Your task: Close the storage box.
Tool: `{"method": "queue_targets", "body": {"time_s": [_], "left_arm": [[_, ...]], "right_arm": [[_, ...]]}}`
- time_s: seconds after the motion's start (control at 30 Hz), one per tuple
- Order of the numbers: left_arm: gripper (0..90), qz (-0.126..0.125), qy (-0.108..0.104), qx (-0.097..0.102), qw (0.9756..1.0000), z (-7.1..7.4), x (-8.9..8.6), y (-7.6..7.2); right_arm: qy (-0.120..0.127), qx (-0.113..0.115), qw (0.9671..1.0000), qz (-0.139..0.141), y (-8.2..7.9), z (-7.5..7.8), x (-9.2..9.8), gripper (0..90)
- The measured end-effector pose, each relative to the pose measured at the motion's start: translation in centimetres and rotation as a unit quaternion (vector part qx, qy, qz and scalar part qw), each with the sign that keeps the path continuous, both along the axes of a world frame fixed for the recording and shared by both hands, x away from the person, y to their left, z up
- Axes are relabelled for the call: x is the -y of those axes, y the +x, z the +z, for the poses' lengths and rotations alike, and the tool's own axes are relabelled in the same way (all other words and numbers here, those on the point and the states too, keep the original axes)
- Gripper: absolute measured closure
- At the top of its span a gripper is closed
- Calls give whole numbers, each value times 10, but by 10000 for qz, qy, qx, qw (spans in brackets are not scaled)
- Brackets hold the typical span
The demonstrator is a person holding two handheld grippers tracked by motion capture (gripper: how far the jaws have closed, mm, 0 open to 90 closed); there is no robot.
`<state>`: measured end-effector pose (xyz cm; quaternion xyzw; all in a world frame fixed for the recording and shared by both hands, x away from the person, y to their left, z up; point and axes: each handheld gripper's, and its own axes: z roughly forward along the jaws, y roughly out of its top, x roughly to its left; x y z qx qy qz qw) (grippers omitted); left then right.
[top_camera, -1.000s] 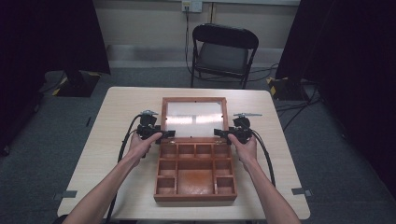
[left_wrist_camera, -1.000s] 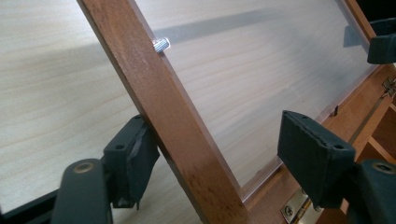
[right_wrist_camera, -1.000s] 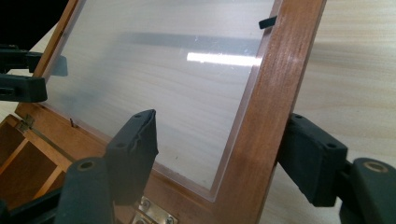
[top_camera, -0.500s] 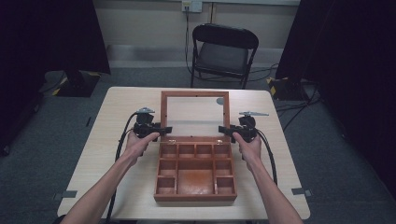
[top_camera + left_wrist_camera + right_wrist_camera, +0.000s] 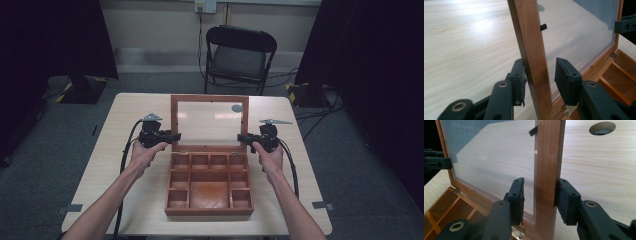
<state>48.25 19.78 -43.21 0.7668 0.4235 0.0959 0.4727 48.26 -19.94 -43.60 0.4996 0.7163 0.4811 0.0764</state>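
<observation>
The box (image 5: pixel 209 182) sits open at the middle of the tabletop (image 5: pixel 115 165), its base divided into small compartments around one larger well. Its lid (image 5: pixel 209 122) — a wooden frame around a clear pane — stands upright from the hinged far edge of the base.

Both claws work on that lid, one at each side rail. The left claw (image 5: pixel 172 136) straddles the left rail low down: in the left gripper view (image 5: pixel 537 80) one pad touches the outer face of the wood, while the other stands off from the pane side with a plain gap. Its jaws have just been closing with the rail between them, yet they are not clenched on it.

The right claw (image 5: pixel 243 137) does the same at the right rail. In the right gripper view (image 5: pixel 539 202) the outer pad lies against the rail's edge and the inner one hangs a little off the pane — not gripping either, though these jaws too have just been closing around the wood.

A brass hinge (image 5: pixel 517 233) shows just below the right claw. Beyond the tabletop stands a folding chair (image 5: pixel 239 55).
</observation>
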Motion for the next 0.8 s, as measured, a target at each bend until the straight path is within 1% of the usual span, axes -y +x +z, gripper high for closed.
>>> {"method": "queue_targets", "body": {"time_s": [0.03, 0.13, 0.23, 0.3, 0.33, 0.4, 0.43, 0.47, 0.5, 0.53, 0.57, 0.6, 0.63, 0.7, 0.73, 0.8], "left_arm": [[628, 15, -60, 13, 10000, 1, 0, -1], [652, -25, -78, 49, 10000, 3, -2, -6], [657, -23, -34, 82, 10000, 6, -2, -10], [661, -86, -13, 71, 9999, 7, -4, -13], [664, -111, -23, 107, 9999, 8, -4, -14], [668, -182, 25, 123, 9998, 10, -5, -17], [671, -180, 1, 154, 9997, 11, -5, -19], [675, -229, 2, 194, 9995, 12, -5, -21], [675, -249, 68, 208, 9995, 12, -6, -22], [676, -223, 39, 229, 9995, 12, -5, -23], [676, -225, 40, 206, 9995, 12, -6, -24], [678, -263, 57, 230, 9994, 12, -7, -24], [680, -239, -1, 210, 9995, 12, -7, -25], [685, -220, 18, 195, 9996, 12, -7, -26], [688, -218, -17, 187, 9996, 11, -7, -25], [692, -238, 19, 200, 9995, 11, -8, -26]], "right_arm": [[2, 11, 10000, 19, -1, 1, 0, 606], [26, 64, 10000, 33, -5, 3, 1, 594], [15, 114, 9999, 32, -9, 5, 1, 585], [13, 123, 9999, 58, -11, 6, 0, 580], [15, 116, 9999, 63, -12, 7, 0, 572], [9, 123, 9999, 90, -14, 9, 0, 552], [3, 131, 9998, 114, -15, 11, 0, 539], [49, 125, 9999, 98, -16, 12, 0, 512], [129, 111, 9998, 95, -17, 13, 1, 510], [142, 143, 9997, 110, -17, 15, 2, 500], [119, 175, 9997, 96, -18, 16, 2, 489], [115, 209, 9997, 79, -18, 18, 2, 477], [136, 229, 9996, 84, -19, 19, 2, 473], [145, 268, 9995, 101, -20, 21, 3, 448], [142, 264, 9995, 86, -20, 22, 3, 424], [155, 281, 9995, 50, -20, 22, 2, 365]]}}
